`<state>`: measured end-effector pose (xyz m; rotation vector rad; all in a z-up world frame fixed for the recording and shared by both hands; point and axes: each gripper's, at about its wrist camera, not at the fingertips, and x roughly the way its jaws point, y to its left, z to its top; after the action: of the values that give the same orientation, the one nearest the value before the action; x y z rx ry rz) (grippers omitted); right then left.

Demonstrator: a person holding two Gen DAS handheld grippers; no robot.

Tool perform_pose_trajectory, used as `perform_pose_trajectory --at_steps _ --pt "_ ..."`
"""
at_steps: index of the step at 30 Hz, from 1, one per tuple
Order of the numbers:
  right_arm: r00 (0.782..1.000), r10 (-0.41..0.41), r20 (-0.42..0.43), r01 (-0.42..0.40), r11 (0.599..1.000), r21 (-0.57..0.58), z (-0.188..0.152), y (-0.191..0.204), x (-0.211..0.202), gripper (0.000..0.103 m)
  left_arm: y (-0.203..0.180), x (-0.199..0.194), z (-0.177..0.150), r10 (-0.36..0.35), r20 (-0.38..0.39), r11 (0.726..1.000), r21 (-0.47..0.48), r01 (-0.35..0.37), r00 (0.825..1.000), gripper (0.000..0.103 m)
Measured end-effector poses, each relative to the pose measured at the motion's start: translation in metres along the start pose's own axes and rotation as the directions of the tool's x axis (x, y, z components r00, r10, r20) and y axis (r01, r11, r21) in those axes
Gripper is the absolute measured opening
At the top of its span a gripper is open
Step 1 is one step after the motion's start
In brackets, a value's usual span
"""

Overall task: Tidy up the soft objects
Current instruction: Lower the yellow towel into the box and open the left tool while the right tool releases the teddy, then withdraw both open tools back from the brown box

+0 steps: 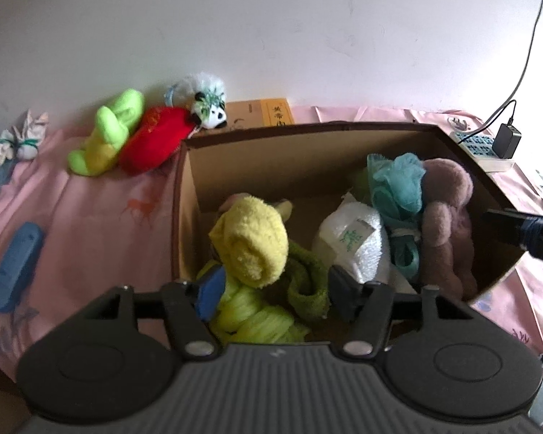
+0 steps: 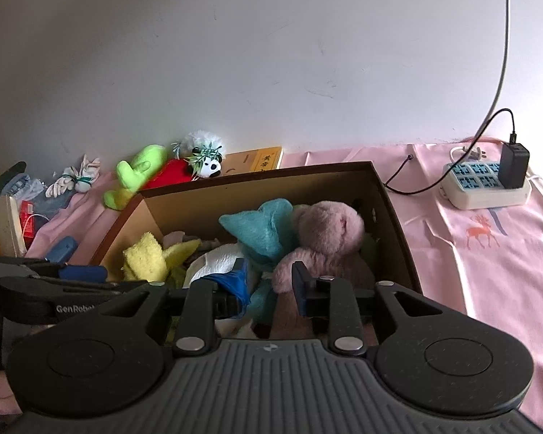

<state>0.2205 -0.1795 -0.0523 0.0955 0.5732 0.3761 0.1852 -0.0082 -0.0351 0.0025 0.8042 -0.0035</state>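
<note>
While cardboard box (image 1: 184,195) already holds yellow towel (image 1: 251,238), white towel (image 1: 358,249), teal puff (image 2: 264,228), pink bear (image 2: 325,238), green plush (image 1: 108,133), red plush (image 1: 152,141), panda (image 1: 210,114) remain outside on pink cloth (image 1: 90,209); left gripper (image 1: 271,289), right gripper (image 2: 268,285) both spread, empty, over box

The cardboard box (image 1: 184,195) is open on top, with bare floor showing only along its far wall; soft toys crowd the near half. Left of it, the pink cloth (image 1: 101,224) lies free between the blue case (image 1: 14,267) and the red plush (image 1: 152,141). To the right, a power strip (image 2: 485,184) and its cables occupy the far corner.
</note>
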Motion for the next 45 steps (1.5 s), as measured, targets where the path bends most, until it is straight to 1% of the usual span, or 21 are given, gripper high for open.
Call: perform_pose_trajectory --at_steps 4,9,19,24,32,39,45 --pt "1.000 0.007 -0.002 -0.007 1.000 0.008 -0.005 0.002 -0.013 0.010 -0.007 -0.016 -0.002 0.016 0.009 1.000 0.022 -0.016 1.000 0.066" --pt "1.000 -0.003 -0.002 0.003 1.000 0.001 -0.010 0.007 -0.027 0.010 -0.017 -0.030 -0.005 0.055 -0.004 0.997 0.048 -0.054 0.999 0.066" --pt "0.999 -0.032 -0.017 0.032 0.999 -0.017 -0.023 0.014 -0.046 0.012 -0.025 -0.047 -0.019 0.083 -0.021 0.996 0.044 -0.082 0.996 0.066" --pt "0.998 -0.060 -0.021 0.060 0.998 -0.015 -0.027 0.016 -0.053 0.012 -0.028 -0.052 -0.026 0.107 -0.029 0.993 0.048 -0.106 0.994 0.066" --pt "0.993 -0.109 -0.044 0.110 0.994 0.022 -0.034 0.016 -0.061 0.013 -0.033 -0.059 -0.034 0.119 -0.046 0.992 0.056 -0.116 0.992 0.066" --pt "0.978 -0.192 -0.080 0.194 0.981 0.027 -0.036 0.021 -0.062 0.014 -0.036 -0.062 -0.038 0.139 -0.064 0.989 0.058 -0.136 0.988 0.066" --pt "0.976 -0.198 -0.092 0.202 0.979 0.037 -0.039 0.020 -0.065 0.015 -0.037 -0.059 -0.040 0.151 -0.088 0.988 0.047 -0.148 0.985 0.066"
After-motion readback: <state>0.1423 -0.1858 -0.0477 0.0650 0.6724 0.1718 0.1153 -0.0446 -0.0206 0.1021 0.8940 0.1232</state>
